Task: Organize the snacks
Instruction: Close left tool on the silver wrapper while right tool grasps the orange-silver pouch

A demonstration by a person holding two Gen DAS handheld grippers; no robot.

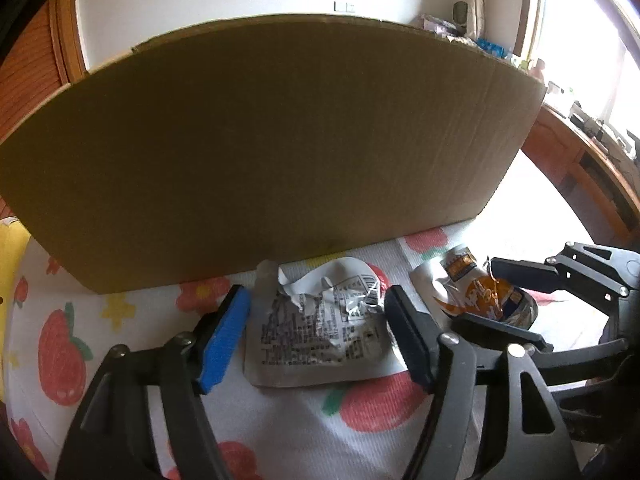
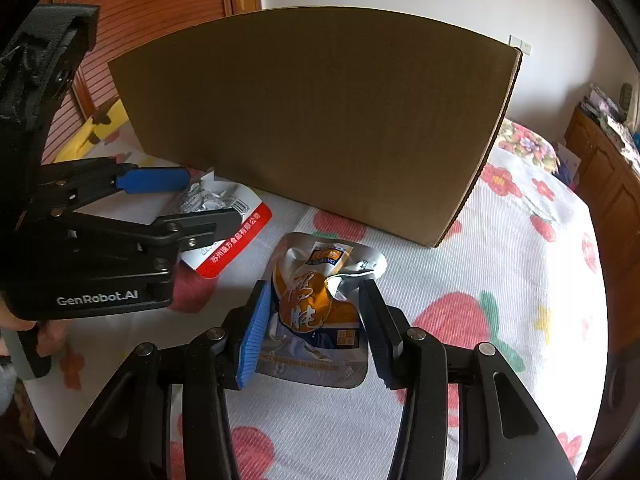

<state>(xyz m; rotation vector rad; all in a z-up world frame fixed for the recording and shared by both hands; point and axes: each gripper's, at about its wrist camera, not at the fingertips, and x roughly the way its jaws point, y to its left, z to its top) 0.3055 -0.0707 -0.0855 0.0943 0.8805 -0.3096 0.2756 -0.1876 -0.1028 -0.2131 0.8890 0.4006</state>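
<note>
- A tall brown corrugated cardboard box [image 1: 272, 152] stands on a bed covered with a white sheet printed with red strawberries and flowers [image 1: 60, 344], filling much of both wrist views.
- In front of the box lie two snack packets: a crumpled silver foil pouch with black printed text and a red-and-white edge [image 1: 316, 336], and to its right a silver-and-orange foil pouch bearing large white characters [image 2: 316, 308].
- The left gripper [image 1: 316, 340], black with one blue ribbed pad, hovers low over the silver pouch; its jaws are spread wide, one on each side of the packet, and whether they touch it cannot be told.
- The right gripper [image 2: 314, 336], of the same make, straddles the orange pouch; its jaws are also parted, standing close beside the packet's edges without visibly squeezing it.
- The two grippers sit side by side, each visible at the edge of the other's camera; the left one's body carries the lettering "GenRobot.AI".
- A wooden louvred door [image 2: 140, 28] stands behind the box at left, and a wooden cabinet [image 2: 612, 184] lines the right side of the bed.
</note>
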